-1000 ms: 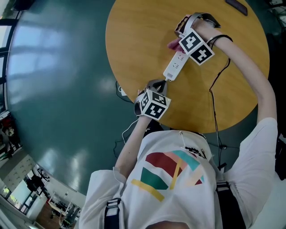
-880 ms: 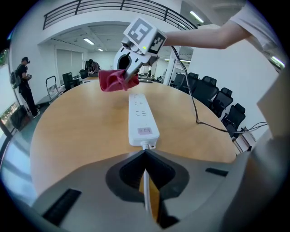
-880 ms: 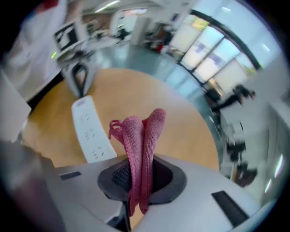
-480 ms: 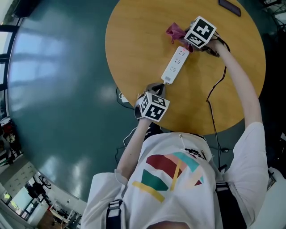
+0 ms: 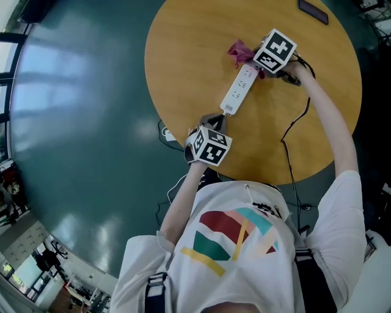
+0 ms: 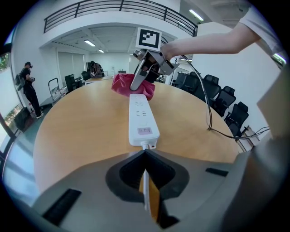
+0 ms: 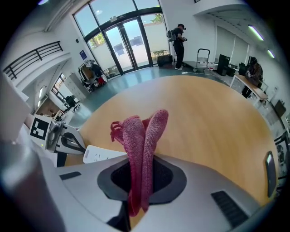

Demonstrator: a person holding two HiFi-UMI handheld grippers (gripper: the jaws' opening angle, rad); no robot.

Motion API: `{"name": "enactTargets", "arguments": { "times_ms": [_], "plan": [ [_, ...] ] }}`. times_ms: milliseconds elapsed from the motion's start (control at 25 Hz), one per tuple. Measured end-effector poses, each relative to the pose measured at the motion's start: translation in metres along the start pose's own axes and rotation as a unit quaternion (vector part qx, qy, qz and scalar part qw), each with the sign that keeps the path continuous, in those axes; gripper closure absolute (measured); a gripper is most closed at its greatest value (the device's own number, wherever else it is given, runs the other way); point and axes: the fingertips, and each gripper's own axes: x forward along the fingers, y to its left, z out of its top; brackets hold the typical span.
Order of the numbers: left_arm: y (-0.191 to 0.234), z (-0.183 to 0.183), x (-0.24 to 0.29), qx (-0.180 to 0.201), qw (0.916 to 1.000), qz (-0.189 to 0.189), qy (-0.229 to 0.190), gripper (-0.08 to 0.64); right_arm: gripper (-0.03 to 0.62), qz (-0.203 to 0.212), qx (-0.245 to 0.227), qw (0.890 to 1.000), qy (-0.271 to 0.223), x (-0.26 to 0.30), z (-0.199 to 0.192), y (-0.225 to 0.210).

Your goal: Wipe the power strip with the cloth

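A white power strip (image 5: 239, 90) lies lengthwise on the round wooden table (image 5: 183, 49). My left gripper (image 5: 221, 117) is at the strip's near end, shut on its white cord where it leaves the strip (image 6: 142, 120). My right gripper (image 5: 255, 61) is at the strip's far end, shut on a folded pink cloth (image 5: 239, 50). The cloth's free part lies on the table just beyond the strip's far end (image 6: 131, 86). In the right gripper view the cloth (image 7: 142, 136) stands up between the jaws, and the strip's end (image 7: 102, 154) shows at the left.
A black phone (image 5: 313, 11) lies at the table's far edge. A black cable (image 5: 292, 122) runs from the right hand across the table and off its near edge. Office chairs (image 6: 231, 113) stand past the table's right side. The floor is teal.
My right gripper has drawn the cloth from over the strip's far end to just past it, and has hardly moved in the last half second. The left gripper and strip have not moved.
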Motion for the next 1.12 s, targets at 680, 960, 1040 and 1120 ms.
{"name": "enactTargets", "arguments": {
  "times_ms": [680, 960, 1040, 1120],
  "plan": [
    [0.003, -0.003, -0.003, 0.017, 0.9998, -0.005, 0.004, 0.517, 0.552, -0.020, 0.072, 0.997, -0.021, -0.016, -0.067, 0.026],
    [0.006, 0.005, -0.009, -0.025, 0.9985, -0.003, -0.050, 0.510, 0.552, -0.063, 0.120, 0.982, -0.132, -0.061, -0.039, 0.032],
    [0.012, 0.017, -0.019, -0.023, 0.9963, 0.020, -0.080, 0.494, 0.552, -0.081, 0.149, 0.968, -0.183, -0.079, -0.030, 0.039],
    [0.015, 0.036, -0.033, -0.027, 0.9934, 0.023, -0.110, 0.494, 0.552, -0.100, 0.171, 0.953, -0.230, -0.097, -0.025, 0.051]
  ]
}}
